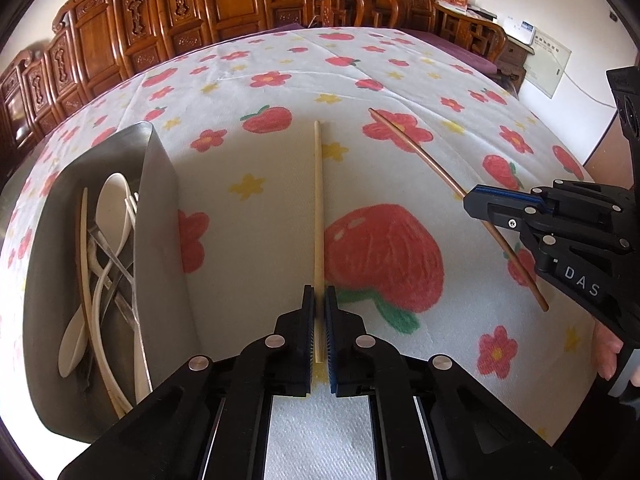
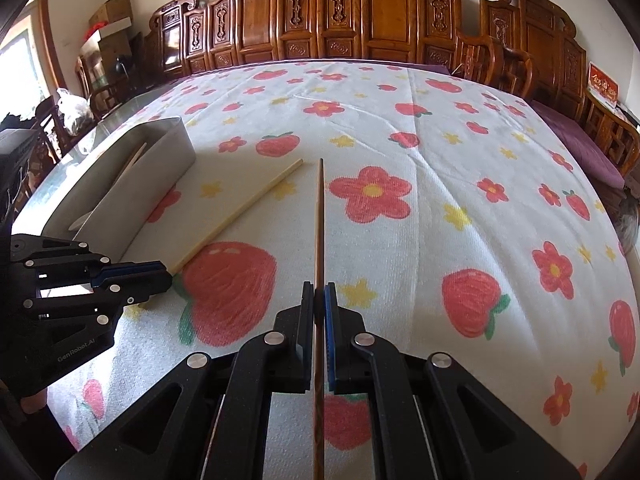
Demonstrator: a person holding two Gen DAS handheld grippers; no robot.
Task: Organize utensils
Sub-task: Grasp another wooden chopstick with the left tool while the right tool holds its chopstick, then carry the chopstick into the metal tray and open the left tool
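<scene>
My left gripper point(image 1: 319, 300) is shut on a pale wooden chopstick point(image 1: 317, 200) that points straight ahead over the table. It also shows in the right wrist view point(image 2: 240, 212), with the left gripper point(image 2: 170, 276) at its near end. My right gripper point(image 2: 319, 296) is shut on a dark brown chopstick point(image 2: 319, 220) that points forward. In the left wrist view the brown chopstick point(image 1: 420, 156) runs through the right gripper point(image 1: 470, 202). A metal utensil tray point(image 1: 156, 216) at the left holds white spoons point(image 1: 114, 208), a fork and other utensils.
The table wears a white cloth with red fruit and flowers point(image 2: 400, 140). Carved wooden chairs point(image 2: 380, 16) line its far side. The metal tray point(image 2: 160, 160) stands at the table's left part.
</scene>
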